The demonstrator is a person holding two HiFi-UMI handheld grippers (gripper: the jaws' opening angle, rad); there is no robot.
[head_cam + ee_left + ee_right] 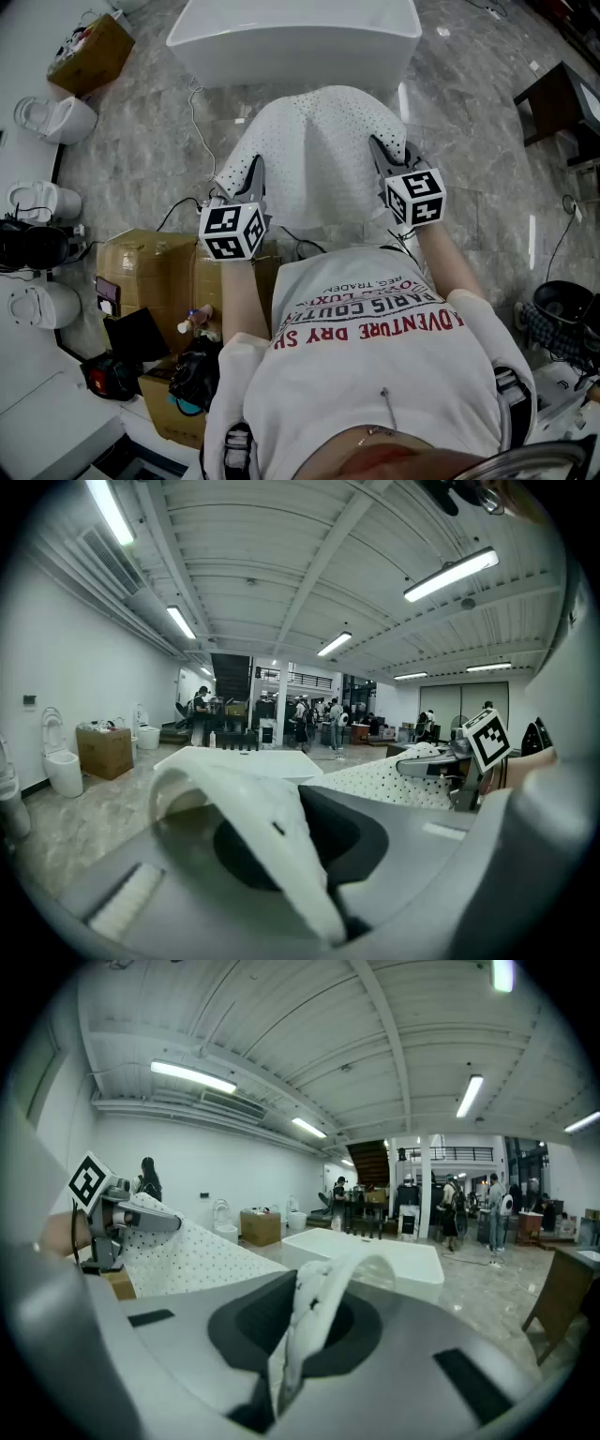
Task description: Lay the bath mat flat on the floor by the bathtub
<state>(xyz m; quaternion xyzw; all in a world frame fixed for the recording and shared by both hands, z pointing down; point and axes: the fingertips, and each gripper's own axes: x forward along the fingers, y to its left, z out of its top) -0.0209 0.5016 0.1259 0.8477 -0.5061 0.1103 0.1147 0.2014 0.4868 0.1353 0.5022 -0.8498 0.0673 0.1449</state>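
The white perforated bath mat (319,155) hangs in the air, spread between my two grippers, in front of the white bathtub (295,37). My left gripper (255,178) is shut on the mat's left near corner, and a fold of mat (272,841) shows pinched between its jaws. My right gripper (384,159) is shut on the right near corner, where a strip of mat (305,1330) sticks up from the jaws. The bathtub (370,1255) lies ahead in the right gripper view. The bathtub (248,761) also shows in the left gripper view.
Grey marble floor (141,159) surrounds the tub. Cardboard boxes (159,272) stand at the left near my legs, another box (92,52) at far left. Toilets (56,120) line the left wall. A dark table (562,103) stands at right. Cables (195,122) run along the floor.
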